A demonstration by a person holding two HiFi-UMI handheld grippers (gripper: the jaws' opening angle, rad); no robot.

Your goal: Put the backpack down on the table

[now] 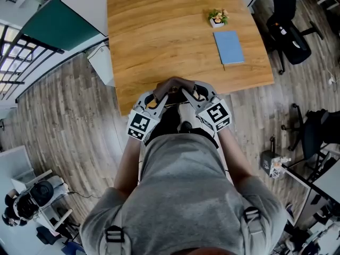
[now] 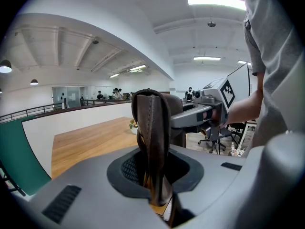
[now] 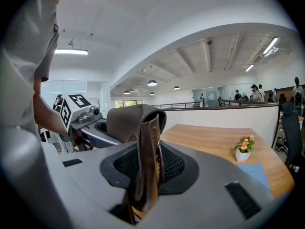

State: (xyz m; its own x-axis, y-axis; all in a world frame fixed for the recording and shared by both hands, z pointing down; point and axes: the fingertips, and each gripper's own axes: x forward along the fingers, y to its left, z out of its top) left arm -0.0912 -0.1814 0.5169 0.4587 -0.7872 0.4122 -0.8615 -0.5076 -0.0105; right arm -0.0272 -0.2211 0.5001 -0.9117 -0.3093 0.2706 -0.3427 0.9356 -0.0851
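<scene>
Head view: the left gripper and the right gripper sit side by side in front of the person's grey shirt, with their tips converging on the top of the dark brown leather backpack. The backpack top lies directly between the two sets of tips. Its darker body hangs below and behind them, against the person's front. Ahead of the tips is the near edge of the light wooden table. Whether the backpack touches the wood cannot be determined.

Left gripper view: the jaws are nearly closed and clamp a brown leather strap, which rises upright out of the gap. The right gripper is just beyond and to the right of it.

Right gripper view: the jaws are likewise narrowed onto a second stitched brown strap, which stands upright between them. The rounded backpack top is just ahead on the left.

Well beyond the tips, on the far right of the table, are a small white pot of flowers and a flat blue notebook.
</scene>
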